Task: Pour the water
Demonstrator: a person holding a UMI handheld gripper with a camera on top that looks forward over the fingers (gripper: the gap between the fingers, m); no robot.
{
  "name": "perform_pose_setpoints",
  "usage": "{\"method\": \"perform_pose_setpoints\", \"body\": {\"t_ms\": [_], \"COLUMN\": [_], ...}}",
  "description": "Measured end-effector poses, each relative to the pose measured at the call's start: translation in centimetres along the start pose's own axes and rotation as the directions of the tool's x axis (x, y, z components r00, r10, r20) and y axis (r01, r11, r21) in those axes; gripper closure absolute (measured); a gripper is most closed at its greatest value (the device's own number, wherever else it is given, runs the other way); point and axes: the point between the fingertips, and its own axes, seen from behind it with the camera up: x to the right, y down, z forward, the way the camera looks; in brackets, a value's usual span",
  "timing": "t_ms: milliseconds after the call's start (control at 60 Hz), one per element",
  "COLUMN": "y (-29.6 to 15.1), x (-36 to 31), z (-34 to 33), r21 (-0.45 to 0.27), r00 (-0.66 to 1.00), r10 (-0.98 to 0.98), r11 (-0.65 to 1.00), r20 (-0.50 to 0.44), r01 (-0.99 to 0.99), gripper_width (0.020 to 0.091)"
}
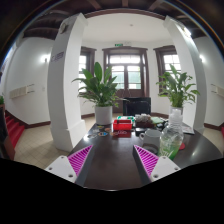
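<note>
My gripper (113,160) is open over a dark table (112,150), its two magenta pads (80,157) spread wide with nothing between them. A clear plastic water bottle (175,118) stands upright beyond the right finger, at the table's right side. In front of the bottle, close to the right fingertip, stands a clear glass cup (169,145). A white bowl-like dish (151,137) sits just left of the cup. All of these lie ahead of the fingers and apart from them.
A red box (122,126) with small items rests at the table's far end. Behind it are two potted plants (101,88), a white pillar (66,80) at the left, and a wooden door (127,72) at the back.
</note>
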Motion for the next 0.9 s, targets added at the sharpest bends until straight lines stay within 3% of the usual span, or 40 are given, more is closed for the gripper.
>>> {"method": "perform_pose_setpoints", "body": {"t_ms": [200,583,900], "y": [0.6,4.0,3.1], "x": [0.9,10.5,16.0], "z": [-0.3,-5.1,-1.1], "r21": [-0.006,-0.055,-0.032], "r00": [1.000,0.985,0.982], "r10": [0.006,-0.012,0.000], "r11": [1.000,0.998,0.999], "r20": [-0.010,-0.173,-0.187], "r01": [-0.006,0.003,-0.006], "gripper_width": [0.0306,0.0303,0.0307]}}
